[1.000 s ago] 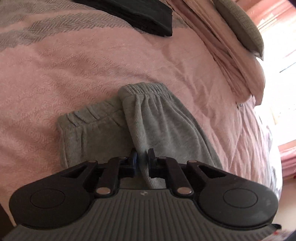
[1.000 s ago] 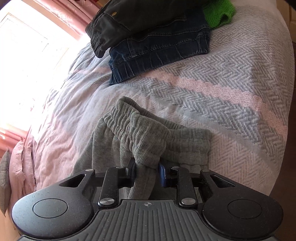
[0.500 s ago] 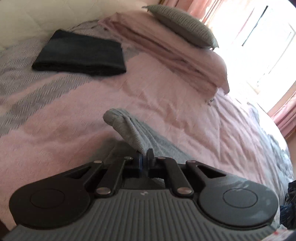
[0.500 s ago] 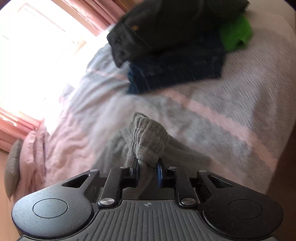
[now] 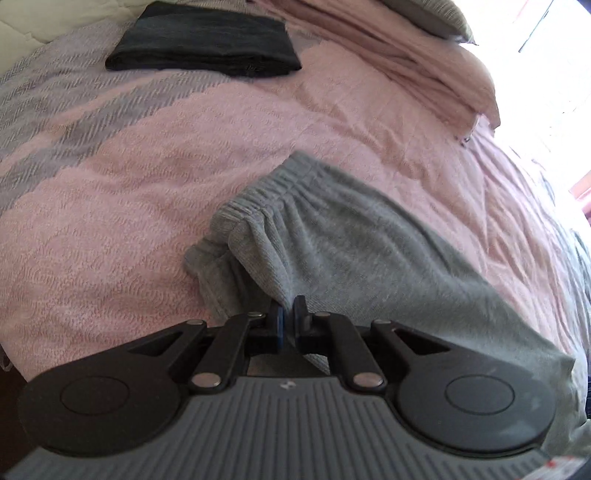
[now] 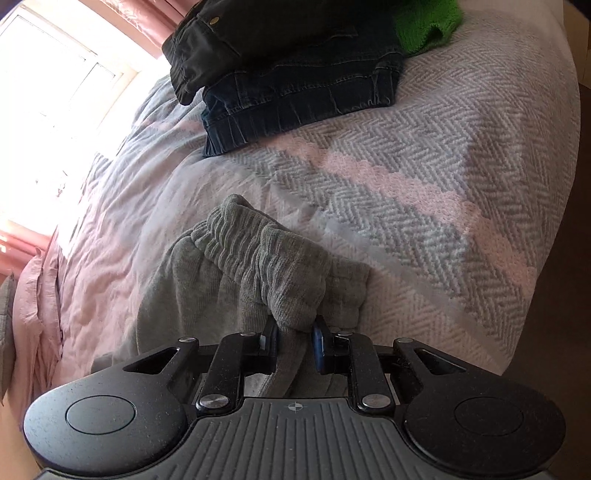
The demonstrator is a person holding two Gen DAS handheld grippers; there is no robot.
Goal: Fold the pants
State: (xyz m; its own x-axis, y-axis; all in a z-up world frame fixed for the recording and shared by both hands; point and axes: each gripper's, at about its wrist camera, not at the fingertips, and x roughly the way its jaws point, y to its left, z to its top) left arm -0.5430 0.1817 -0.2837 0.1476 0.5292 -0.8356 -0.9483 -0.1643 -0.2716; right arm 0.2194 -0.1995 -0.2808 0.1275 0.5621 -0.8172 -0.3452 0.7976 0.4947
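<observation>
The grey pants (image 5: 332, 251) lie on a bed, on a pink and grey bedspread (image 5: 110, 221) with a herringbone weave. In the left wrist view one gathered cuff points away from the camera, with a second layer of the same cloth showing under it at the left. The fabric runs down and to the right, toward the lower edge of the frame.

The left tool (image 5: 289, 314) sits at the near edge of the pants with its jaws almost together, pinching a thin fold of the grey cloth between them. The cloth rises slightly toward the jaws there.

In the right wrist view, the right tool (image 6: 295, 332) has its jaws narrow and pressed on a thick bunch of the pants (image 6: 266, 266) at the ribbed, elastic end. That bunch stands up off the bedspread (image 6: 424, 206) and curls over the jaws, while the rest of the pants lies flat behind and to the left.

Farther up the bed in the left view is a folded dark garment (image 5: 207, 40), well apart from the pants, with pink pillows (image 5: 424, 62) to its right. In the right view a pile of dark jeans (image 6: 295, 85) lies beyond the pants, with a bright green cloth (image 6: 428, 22) at its far side. A bright window (image 6: 48, 92) fills the upper left.
</observation>
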